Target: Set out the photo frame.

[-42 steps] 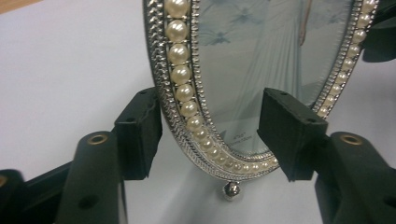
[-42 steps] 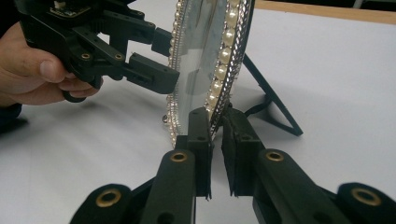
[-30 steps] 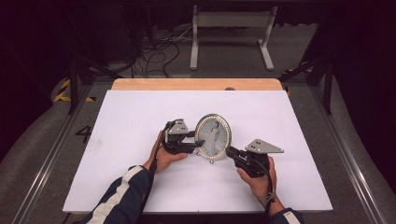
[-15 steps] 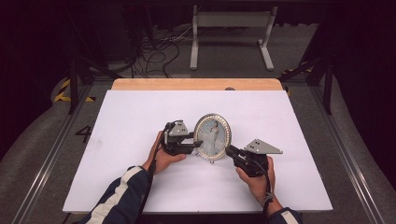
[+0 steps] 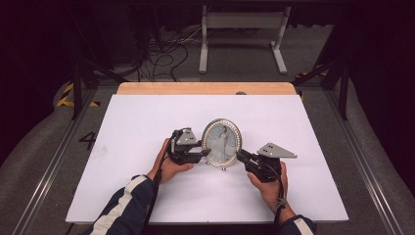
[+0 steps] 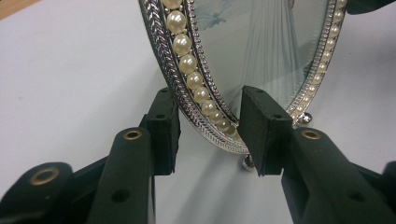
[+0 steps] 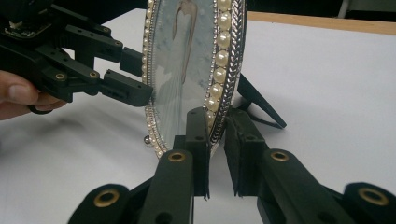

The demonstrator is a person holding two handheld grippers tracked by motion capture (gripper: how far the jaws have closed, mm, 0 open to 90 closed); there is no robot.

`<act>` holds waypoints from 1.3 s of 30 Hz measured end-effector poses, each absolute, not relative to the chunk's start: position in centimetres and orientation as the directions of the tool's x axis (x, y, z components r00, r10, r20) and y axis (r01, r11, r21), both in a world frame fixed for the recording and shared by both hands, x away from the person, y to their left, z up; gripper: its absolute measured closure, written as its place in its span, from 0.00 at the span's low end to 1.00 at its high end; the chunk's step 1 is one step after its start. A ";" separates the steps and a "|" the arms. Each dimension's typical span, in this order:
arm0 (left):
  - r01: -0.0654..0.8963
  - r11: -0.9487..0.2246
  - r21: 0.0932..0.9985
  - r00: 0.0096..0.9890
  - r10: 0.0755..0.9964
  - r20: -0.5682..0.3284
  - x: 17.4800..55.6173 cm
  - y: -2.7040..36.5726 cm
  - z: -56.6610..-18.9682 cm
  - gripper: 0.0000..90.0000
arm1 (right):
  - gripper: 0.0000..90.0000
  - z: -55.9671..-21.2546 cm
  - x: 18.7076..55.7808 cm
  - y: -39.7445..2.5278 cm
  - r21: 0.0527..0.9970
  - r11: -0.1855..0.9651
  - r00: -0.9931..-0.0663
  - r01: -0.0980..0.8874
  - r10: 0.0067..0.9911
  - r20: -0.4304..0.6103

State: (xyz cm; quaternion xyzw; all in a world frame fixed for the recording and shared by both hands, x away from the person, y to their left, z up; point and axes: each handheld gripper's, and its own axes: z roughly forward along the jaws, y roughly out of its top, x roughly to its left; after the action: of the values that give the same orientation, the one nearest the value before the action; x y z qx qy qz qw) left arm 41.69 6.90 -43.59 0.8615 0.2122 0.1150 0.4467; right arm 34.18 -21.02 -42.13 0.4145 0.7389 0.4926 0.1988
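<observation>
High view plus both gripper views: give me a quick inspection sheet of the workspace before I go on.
Surface: white table top, bare apart from the frame; wooden strip along its far edge.
Job's things: oval pearl-rimmed picture frame stands upright mid-table on small ball feet, back stand out behind.
Clutter: nothing seen on the white top.
Grippers: left tool open, its jaws straddling the frame's rim with a gap; right tool shut on the opposite rim.
Cables: one trails from each tool along the person's wrists; more lie tangled on the floor beyond the table.
Surroundings: dark room, grey metal stand behind the table.
</observation>
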 end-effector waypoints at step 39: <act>0.240 -0.497 0.834 0.890 0.457 0.016 41.0 7.2 -43.4 0.70 | 0.78 -42.5 35.1 -21.0 0.879 0.185 -0.564 0.440 0.818 0.110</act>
State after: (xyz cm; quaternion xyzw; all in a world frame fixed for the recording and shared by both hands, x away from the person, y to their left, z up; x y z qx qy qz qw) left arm 41.02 7.22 -43.43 0.8570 0.2032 0.1182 0.4587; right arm 35.08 -20.98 -42.52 0.4230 0.7439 0.4781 0.1977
